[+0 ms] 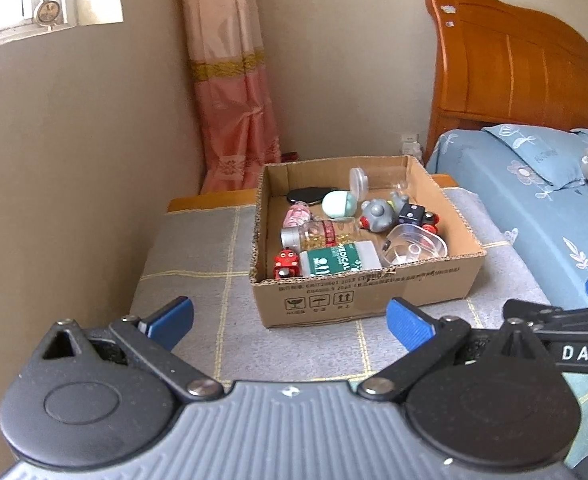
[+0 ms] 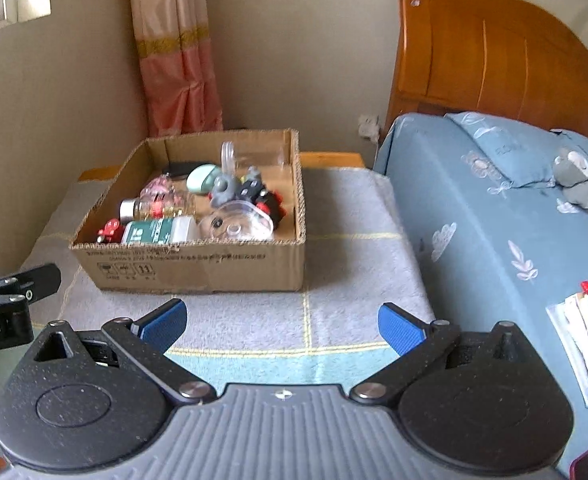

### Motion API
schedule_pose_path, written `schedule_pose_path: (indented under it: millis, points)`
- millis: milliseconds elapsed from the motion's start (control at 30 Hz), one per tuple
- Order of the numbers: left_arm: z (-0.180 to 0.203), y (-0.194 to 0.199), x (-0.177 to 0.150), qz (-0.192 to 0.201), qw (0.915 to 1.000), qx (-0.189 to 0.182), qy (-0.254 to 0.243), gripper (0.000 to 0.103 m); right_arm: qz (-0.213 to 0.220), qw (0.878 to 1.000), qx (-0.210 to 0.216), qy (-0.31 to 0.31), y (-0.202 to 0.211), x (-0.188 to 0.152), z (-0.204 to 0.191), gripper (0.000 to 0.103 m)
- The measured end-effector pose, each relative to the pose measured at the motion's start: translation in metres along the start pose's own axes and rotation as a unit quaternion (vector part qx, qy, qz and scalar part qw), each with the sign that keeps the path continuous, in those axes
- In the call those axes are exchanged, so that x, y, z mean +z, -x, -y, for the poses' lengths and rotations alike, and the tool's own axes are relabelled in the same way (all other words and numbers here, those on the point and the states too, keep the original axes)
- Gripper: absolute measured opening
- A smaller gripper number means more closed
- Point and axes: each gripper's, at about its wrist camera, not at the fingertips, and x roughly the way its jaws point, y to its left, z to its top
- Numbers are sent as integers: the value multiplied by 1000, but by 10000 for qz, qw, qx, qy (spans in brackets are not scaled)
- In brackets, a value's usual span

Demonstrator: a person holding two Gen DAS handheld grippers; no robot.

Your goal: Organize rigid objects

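Plainly, both claws are released and hold nothing: the left gripper and the right gripper each hang with fingers spread wide, low over the grey cloth.

Ahead of both stands the box, just beyond the left gripper's fingertips and somewhat ahead and to the left of the right one. Inside it lie the rigid things in a loose jumble: a green-labelled medical box, a pill bottle, a red toy, a clear tub, a grey figure, a mint case and others.

No object lies on the cloth around the box. That fits a gathering already done, with everything boxed, or a sorting of the box's contents about to start; the views do not settle which. Any reach into the box would call for clearing its near wall and picking among things that touch and overlap.

The box's near wall hides the bottoms of the front items. Motion blur softens the right view, so small pieces there are hard to name.
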Motion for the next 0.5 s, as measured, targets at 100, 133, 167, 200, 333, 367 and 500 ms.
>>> schedule_pose_path:
  millis: [100, 133, 167, 200, 333, 367, 500]
  points:
    - [1, 2, 1, -38, 9999, 116, 15, 102, 58, 10000, 28, -35, 6, 0, 4, 103]
    - [1, 2, 0, -56, 9999, 142, 22, 102, 63, 10000, 37, -34, 6, 0, 3, 103]
    - [1, 2, 0, -83, 9998, 158, 29, 102, 62, 10000, 56, -31, 6, 0, 3, 103]
    - [2, 2, 0, -99, 9998, 160, 21, 102, 63, 10000, 67, -33, 7, -1, 3, 103]
    - [5, 0, -1, -166, 9996, 225, -8, 102, 55, 9999, 92, -20, 6, -1, 2, 103]
    - [5, 0, -1, -179, 9996, 226, -3, 102, 53, 9999, 84, -14, 6, -2, 2, 103]
    - [7, -2, -2, -213, 9994, 265, -6, 102, 50, 10000, 71, -6, 6, -2, 2, 103]
